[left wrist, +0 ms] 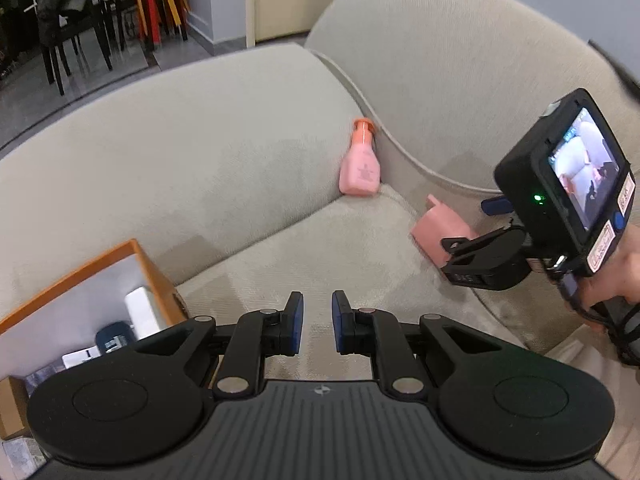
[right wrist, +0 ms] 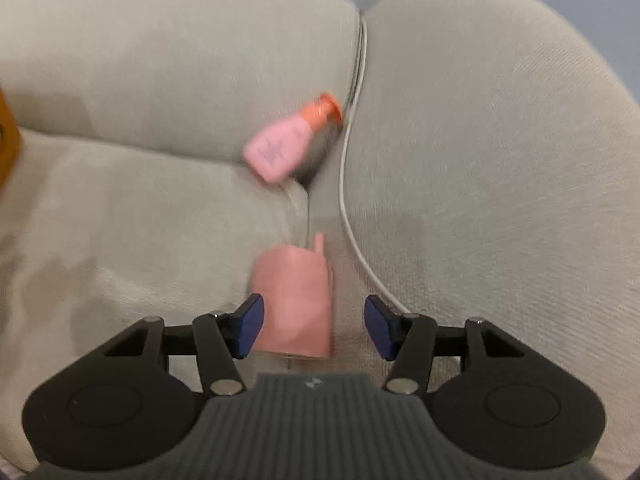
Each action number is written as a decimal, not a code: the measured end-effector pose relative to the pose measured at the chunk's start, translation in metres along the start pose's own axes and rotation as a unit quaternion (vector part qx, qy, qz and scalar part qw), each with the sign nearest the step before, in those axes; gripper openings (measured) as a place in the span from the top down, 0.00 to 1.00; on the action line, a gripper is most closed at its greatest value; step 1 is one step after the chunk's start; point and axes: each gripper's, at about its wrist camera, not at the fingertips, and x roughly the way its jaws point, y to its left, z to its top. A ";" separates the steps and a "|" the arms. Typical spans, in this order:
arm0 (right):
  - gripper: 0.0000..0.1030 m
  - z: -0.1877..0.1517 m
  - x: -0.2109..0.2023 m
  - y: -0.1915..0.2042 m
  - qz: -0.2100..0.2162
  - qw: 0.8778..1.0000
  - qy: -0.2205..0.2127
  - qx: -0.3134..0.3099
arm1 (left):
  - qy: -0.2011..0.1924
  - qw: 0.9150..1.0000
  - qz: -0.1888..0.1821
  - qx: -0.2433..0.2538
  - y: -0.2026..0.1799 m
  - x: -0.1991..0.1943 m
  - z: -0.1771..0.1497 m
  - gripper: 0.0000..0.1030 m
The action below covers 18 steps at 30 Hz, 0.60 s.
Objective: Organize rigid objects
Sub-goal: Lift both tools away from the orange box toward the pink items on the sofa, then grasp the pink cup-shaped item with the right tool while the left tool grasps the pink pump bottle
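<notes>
Your left gripper (left wrist: pixel 317 322) sits low centre in the left wrist view, blue pads nearly together with a thin gap, nothing between them: closed on air. Matte black plastic arms, round pivot discs, ribbed grey body.

Your right gripper (right wrist: pixel 314 326) has its jaws spread, blue pads apart. A pink boxy object (right wrist: pixel 294 304) with a small tab on its top edge lies on the seat between them; the left pad looks right at its edge, the right pad clearly off it, so it is not gripped. Motion blur, so contact at the left pad is unclear.

A pink bottle (left wrist: pixel 359 168), smooth plastic, squarish body, narrow neck, orange cap, leans against the sofa back in the corner, mid frame.

The sofa (left wrist: pixel 224 128) is beige, fine ribbed fabric, rounded cushions with piped seams.

Only the left wrist view shows the orange-rimmed box (left wrist: pixel 80 268) at lower left with a white interior, holding a white block (left wrist: pixel 140 310) and a dark blue item (left wrist: pixel 114 338). It also shows your right hand (left wrist: pixel 616 276) at the right edge holding the other gripper's black camera unit with a lit screen, plus black chairs and red and yellow stools (left wrist: pixel 160 4) at upper left.

Only the right wrist view shows the pink object lying between the spread pads and the seam running up towards the bottle (right wrist: pixel 290 142).
</notes>
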 end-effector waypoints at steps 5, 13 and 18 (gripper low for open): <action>0.41 -0.002 0.022 0.011 0.008 1.000 0.008 -0.007 | 0.027 1.000 0.012 0.011 -0.004 0.018 0.007 0.84; 0.42 -0.004 0.025 0.017 0.010 1.000 0.004 -0.013 | 0.050 0.998 0.021 0.013 -0.001 0.041 0.016 0.84; 0.43 -0.008 0.017 0.031 -0.007 0.999 -0.030 -0.043 | 0.054 0.998 0.016 0.011 0.000 0.048 0.017 0.84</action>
